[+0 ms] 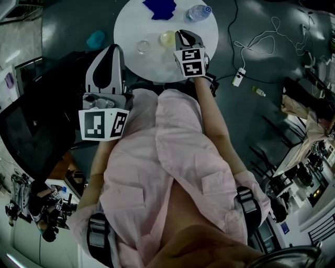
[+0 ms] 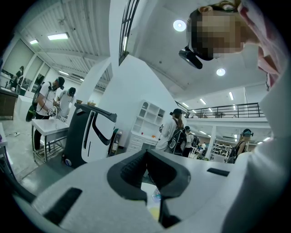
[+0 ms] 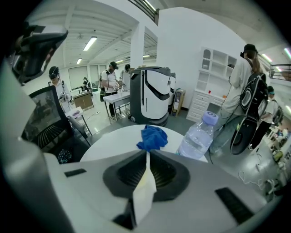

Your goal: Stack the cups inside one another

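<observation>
Two cups stand on the round white table (image 1: 157, 65): a clear one (image 1: 143, 46) and, to its right, a pale yellowish one (image 1: 167, 37). My right gripper (image 1: 179, 34) reaches over the table and is shut on the yellowish cup's wall. In the right gripper view that thin wall (image 3: 144, 186) shows edge-on, pinched between the jaws of the right gripper (image 3: 148, 154). My left gripper (image 1: 113, 48) hangs off the table's left edge, near my chest, apart from both cups. In its own view the left gripper (image 2: 146, 154) has its jaws together with nothing held.
A blue cloth (image 1: 161, 8) (image 3: 153, 136) and a water bottle (image 1: 198, 12) (image 3: 196, 139) lie at the table's far side. A black chair (image 1: 36, 115) stands at my left. Cables and a power strip (image 1: 238, 77) lie on the floor at the right. People work in the background.
</observation>
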